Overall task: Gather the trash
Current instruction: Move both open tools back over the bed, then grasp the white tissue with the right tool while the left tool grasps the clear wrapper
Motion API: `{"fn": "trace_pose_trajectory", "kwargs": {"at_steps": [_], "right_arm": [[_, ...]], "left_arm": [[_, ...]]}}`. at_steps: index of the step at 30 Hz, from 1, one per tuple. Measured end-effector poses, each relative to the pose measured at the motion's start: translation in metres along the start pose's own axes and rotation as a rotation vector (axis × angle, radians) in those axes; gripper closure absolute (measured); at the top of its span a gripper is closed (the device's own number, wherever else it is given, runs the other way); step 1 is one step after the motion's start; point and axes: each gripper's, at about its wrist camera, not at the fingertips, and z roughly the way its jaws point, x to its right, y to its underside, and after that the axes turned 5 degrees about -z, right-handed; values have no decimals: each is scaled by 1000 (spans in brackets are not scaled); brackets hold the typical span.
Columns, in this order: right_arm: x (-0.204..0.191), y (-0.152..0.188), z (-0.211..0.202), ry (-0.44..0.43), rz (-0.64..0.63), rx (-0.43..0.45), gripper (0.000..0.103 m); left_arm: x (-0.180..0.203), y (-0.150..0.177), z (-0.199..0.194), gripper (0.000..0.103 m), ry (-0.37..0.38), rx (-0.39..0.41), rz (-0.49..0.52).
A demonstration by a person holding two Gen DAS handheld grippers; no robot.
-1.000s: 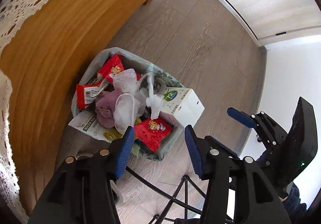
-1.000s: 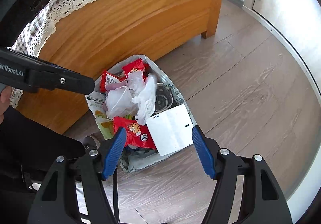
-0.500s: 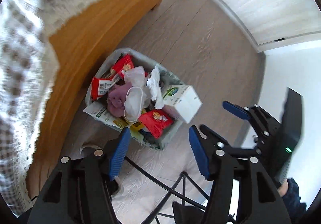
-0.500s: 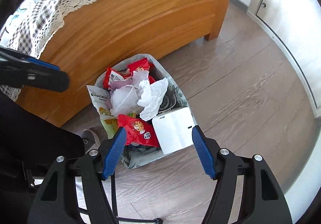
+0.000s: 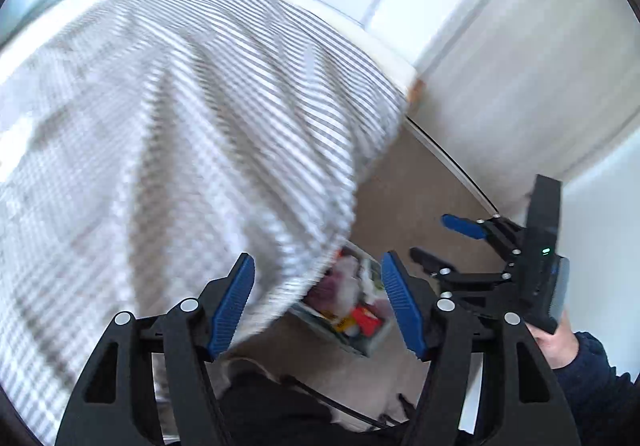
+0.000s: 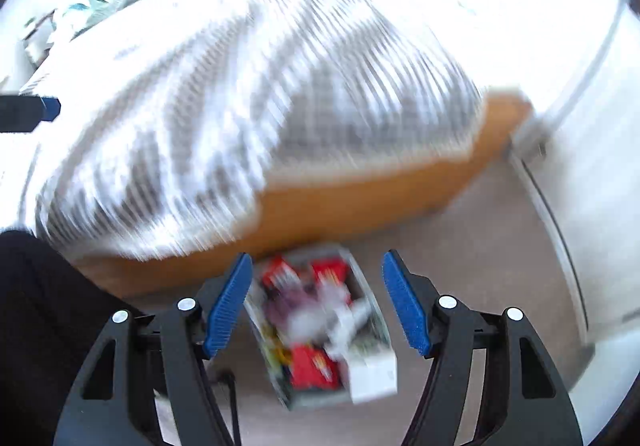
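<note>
Each tool (image 5: 318,302) has black arms, ribbed blue pads (image 5: 234,300) and silver screws; a dark navy sleeve (image 5: 592,370).

Grey-and-white striped bedspread (image 5: 168,134) over an orange-brown bed frame (image 6: 360,202) — red wrappers (image 6: 316,366), white box (image 6: 374,378), grey-brown floor (image 6: 472,246).

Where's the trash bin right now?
The trash bin sits on the floor beside the wooden bed frame, low centre in the right wrist view; in the left wrist view the checked bedspread half-hides it.
</note>
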Motion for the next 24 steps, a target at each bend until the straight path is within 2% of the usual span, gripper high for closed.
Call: {"fn": "trace_pose_trajectory", "kwargs": {"at_steps": [1,6,10,14,18,21,24], "right_arm": [[-10,-15,-2,-7,-17,22,38],[-77,-93,4,-67,-138,108,38],[-139,-150,17,-119,-213,153,38],[-202,-191,35,-186,-266,183,38],[-258,-221,63,-176,-328,200,38],[-289,-244,89,-170,-346,192,38],[-316,-272,126,-147,-352,157,38]], "left_arm": [[-16,-2,-15,39,-9,33,-11],[-102,-6,-87,24,-74,242,-95],[-176,-2,-121,23,-144,330,-228],[-243,13,-143,23,-228,462,-353],[-308,29,-156,23,-277,570,-491],[-353,38,-157,23,-332,555,-636],[-373,41,-148,23,-422,485,-692]]}}
